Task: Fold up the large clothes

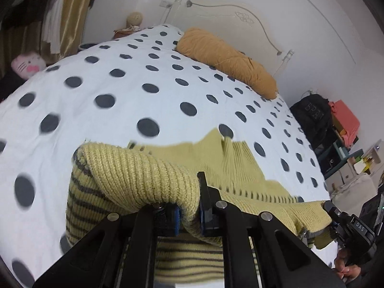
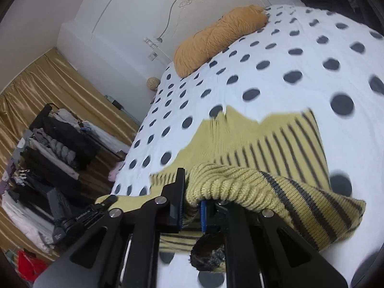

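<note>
While both tongs grip: each of the two pinches a fold of one yellow knit sweater, lifted off the bed.

Left gripper (image 1: 189,213): its blue pads are pressed together on a thick ribbed fold of the sweater (image 1: 144,175), which bulges up over the left finger and hangs down past the jaws.

Right gripper (image 2: 192,212): it is clamped on another ribbed fold of the sweater (image 2: 276,144); the cloth drapes over the right finger and off to the right.

Right gripper as seen from the left wrist (image 1: 336,218): it sits at the far right edge, at the sweater's other end, with part of a hand (image 1: 345,270) showing below it.

Left gripper as seen from the right wrist (image 2: 105,200): it is low on the left, at the sweater's pale yellow edge; its jaws cannot be made out from here.

Sweater: yellow with dark grey stripes, stretched between the two tongs; the far part lies flat on the bedspread, the near part is raised.

Bedspread (image 1: 120,84): white with large dark dots.

Rolled blanket (image 1: 228,60): an orange-tan bundle lying near the headboard (image 1: 228,12), well apart from the sweater.

Plush toy (image 1: 27,64): pink and white, beside the bed on the left of the left wrist view.

Clothes rack (image 2: 55,144): dark and pale garments hanging in front of gold curtains (image 2: 48,84), beside the bed.
</note>
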`<state>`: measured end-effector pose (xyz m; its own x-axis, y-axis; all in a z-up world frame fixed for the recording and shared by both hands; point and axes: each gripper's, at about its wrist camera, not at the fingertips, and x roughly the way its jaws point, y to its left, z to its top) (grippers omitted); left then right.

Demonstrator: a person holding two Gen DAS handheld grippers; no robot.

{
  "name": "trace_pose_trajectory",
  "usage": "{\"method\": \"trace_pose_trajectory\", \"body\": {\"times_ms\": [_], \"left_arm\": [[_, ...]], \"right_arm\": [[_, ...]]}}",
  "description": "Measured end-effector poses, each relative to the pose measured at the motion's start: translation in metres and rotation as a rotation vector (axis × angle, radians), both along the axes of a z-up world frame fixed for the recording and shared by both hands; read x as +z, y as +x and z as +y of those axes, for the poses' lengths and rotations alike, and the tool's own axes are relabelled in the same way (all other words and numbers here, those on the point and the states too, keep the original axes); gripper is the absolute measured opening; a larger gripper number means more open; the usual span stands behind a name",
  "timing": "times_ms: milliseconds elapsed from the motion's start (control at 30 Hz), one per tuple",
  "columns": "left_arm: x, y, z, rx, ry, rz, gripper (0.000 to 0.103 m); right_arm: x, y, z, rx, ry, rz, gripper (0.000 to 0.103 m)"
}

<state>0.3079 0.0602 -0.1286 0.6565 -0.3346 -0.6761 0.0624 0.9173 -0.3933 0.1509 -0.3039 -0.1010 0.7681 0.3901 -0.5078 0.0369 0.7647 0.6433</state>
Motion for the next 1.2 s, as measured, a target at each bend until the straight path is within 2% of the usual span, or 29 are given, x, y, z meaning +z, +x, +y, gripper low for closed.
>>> {"method": "trace_pose_trajectory", "body": {"times_ms": [33,100,200,367,433,500,533,633,733,767,800,900,967,1000,1033,1067,1100,1133,1167,1200], "left_arm": [[-0.002,0.018,-0.007,-0.003,0.01,0.004,0.01],[-0.013,0.057,-0.024,-0.01,0.052,0.023,0.01],[-0.04,0.1,-0.045,-0.031,0.108,0.062,0.01],[-0.092,0.144,-0.062,-0.029,0.133,0.154,0.012],[-0.105,0.156,-0.065,-0.028,0.156,0.204,0.017],[-0.11,0.166,-0.062,-0.041,0.138,0.249,0.017],[-0.109,0.169,-0.057,-0.041,0.102,0.266,0.018],[-0.093,0.168,-0.038,-0.041,-0.013,0.273,0.021],[-0.08,0.164,-0.026,-0.044,-0.039,0.286,0.024],[-0.076,0.162,-0.022,-0.047,-0.043,0.289,0.025],[-0.073,0.16,-0.018,-0.053,-0.053,0.289,0.025],[-0.065,0.154,-0.009,-0.065,-0.105,0.303,0.029],[-0.058,0.152,-0.007,-0.073,-0.094,0.3,0.034],[-0.053,0.151,-0.006,-0.071,-0.08,0.286,0.039],[-0.047,0.15,-0.006,-0.064,-0.06,0.268,0.056],[-0.04,0.149,-0.006,-0.037,-0.019,0.232,0.067],[-0.031,0.147,-0.005,0.002,0.025,0.182,0.088],[-0.024,0.145,-0.002,0.03,0.054,0.133,0.092],[-0.017,0.144,-0.001,0.045,0.084,0.091,0.092],[-0.015,0.147,0.0,0.04,0.11,0.096,0.092]], "right_arm": [[-0.002,0.025,-0.004,0.0,-0.027,0.015,0.011],[-0.012,0.06,-0.014,-0.007,-0.02,0.033,0.011],[-0.035,0.105,-0.028,-0.031,-0.022,0.079,0.011],[-0.077,0.153,-0.043,-0.074,-0.05,0.171,0.011],[-0.087,0.168,-0.047,-0.075,-0.05,0.221,0.014],[-0.095,0.183,-0.051,-0.06,-0.059,0.279,0.017],[-0.094,0.187,-0.053,-0.052,-0.062,0.292,0.018],[-0.08,0.188,-0.06,-0.046,-0.063,0.274,0.04],[-0.053,0.176,-0.074,-0.089,-0.026,0.233,0.058],[-0.041,0.167,-0.081,-0.124,-0.024,0.215,0.071],[-0.031,0.16,-0.086,-0.144,-0.032,0.197,0.076],[-0.009,0.136,-0.098,-0.171,-0.088,0.173,0.077],[-0.002,0.114,-0.098,-0.147,-0.093,0.16,0.077],[-0.002,0.106,-0.095,-0.113,-0.079,0.152,0.077],[-0.003,0.098,-0.09,-0.075,-0.061,0.149,0.077],[-0.006,0.09,-0.083,-0.027,-0.027,0.15,0.077],[-0.012,0.087,-0.076,0.006,0.002,0.153,0.077],[-0.021,0.088,-0.069,0.039,0.039,0.164,0.077],[-0.034,0.092,-0.062,0.068,0.066,0.191,0.076],[-0.048,0.101,-0.055,0.075,0.056,0.224,0.064]]}}
